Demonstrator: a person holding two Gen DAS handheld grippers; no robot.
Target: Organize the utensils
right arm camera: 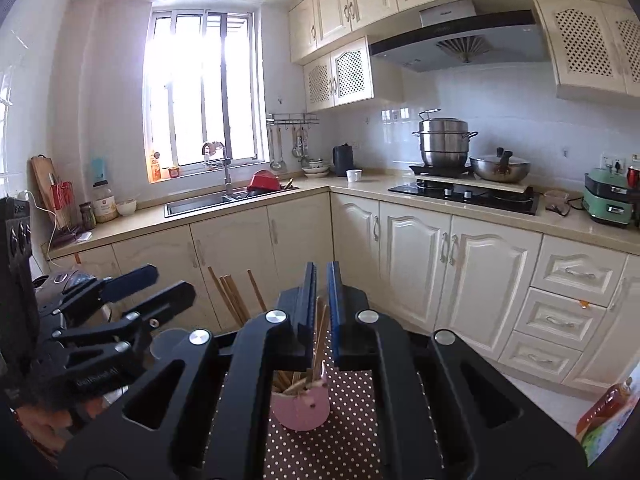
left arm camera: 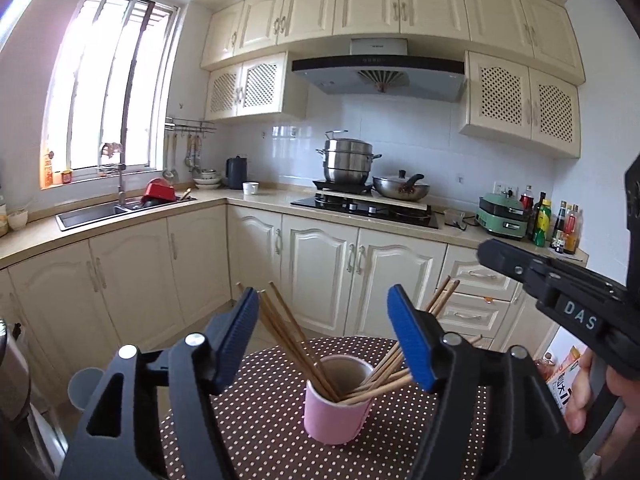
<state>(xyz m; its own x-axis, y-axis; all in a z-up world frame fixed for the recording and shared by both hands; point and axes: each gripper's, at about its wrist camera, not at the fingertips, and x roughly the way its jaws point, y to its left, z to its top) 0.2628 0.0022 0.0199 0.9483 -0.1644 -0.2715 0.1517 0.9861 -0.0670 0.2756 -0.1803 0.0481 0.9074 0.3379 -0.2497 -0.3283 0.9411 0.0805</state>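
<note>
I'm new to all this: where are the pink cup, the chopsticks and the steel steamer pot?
pink cup (left arm camera: 336,420): left wrist view, front wall.
chopsticks (left arm camera: 294,332): left wrist view, mid-shaft of the left bundle.
steel steamer pot (left arm camera: 347,162): left wrist view, side wall.

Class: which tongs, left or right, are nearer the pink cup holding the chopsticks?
Left, probably. The left tongs stand open just above the pink cup, astride its chopsticks; the right tongs, shut, sit higher and off to its right.
</note>
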